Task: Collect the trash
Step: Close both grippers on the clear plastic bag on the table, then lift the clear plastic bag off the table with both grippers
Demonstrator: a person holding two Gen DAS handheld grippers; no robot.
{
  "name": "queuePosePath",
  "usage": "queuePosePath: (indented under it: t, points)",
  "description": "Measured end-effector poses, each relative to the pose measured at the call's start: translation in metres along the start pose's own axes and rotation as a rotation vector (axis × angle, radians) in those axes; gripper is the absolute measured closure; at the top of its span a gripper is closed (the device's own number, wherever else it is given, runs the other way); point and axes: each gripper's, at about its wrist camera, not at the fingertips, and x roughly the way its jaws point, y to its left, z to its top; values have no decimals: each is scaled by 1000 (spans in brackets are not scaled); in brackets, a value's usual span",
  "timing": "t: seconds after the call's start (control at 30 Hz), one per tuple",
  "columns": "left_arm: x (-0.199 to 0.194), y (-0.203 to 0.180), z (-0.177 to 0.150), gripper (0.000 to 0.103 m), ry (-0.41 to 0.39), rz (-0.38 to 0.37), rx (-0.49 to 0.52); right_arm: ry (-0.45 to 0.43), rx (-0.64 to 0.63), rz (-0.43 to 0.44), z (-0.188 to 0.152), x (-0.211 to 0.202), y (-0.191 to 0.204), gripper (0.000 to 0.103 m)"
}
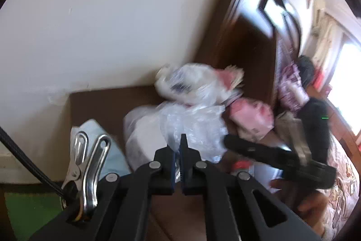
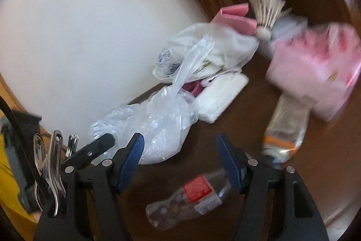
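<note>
Left gripper [image 1: 181,143] has its jaws clamped tight on the clear plastic bag [image 2: 155,121], which lies by the white wall [image 2: 79,33]. Right of the bag, bare brown tabletop [image 2: 237,110] leaves room. Right gripper [image 2: 180,150] hangs open over it, nothing between the jaws. Two plastic bottles: one [image 2: 191,198] below the bag, one [image 2: 286,128] far right. One shuttlecock [image 2: 266,10] above.

The pink pack [image 2: 315,73] is all blurry. The orange-band bottle [image 2: 284,128] has its top hidden under it.
</note>
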Motion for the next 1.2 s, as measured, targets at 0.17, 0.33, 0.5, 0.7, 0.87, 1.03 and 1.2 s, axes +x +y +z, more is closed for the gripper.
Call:
queuePosePath:
  t: [0.17, 0.33, 0.5, 0.7, 0.87, 1.03, 1.2]
  points:
    - [-7, -11, -4, 101, -17, -114, 1, -1, 76, 122, 2, 5, -6, 64]
    - [-23, -16, -4, 101, -87, -141, 8, -44, 44, 153, 1, -1, 0, 102]
    - [-39, -21, 3, 101, -157, -175, -16, -107, -38, 148, -2, -18, 17, 102]
    - [-55, -36, 9, 101, -214, -205, -22, -204, -60, 183, -2, -50, 16, 102]
    - [-71, -55, 13, 101, -254, -265, -15, -304, -101, 220, -2, -86, 17, 102]
    - [-74, -80, 5, 101, -244, -291, 32, -341, -102, 217, -6, -116, 6, 102]
    - [-67, -94, -8, 101, -206, -302, 38, -360, -86, 191, -14, -136, -11, 102]
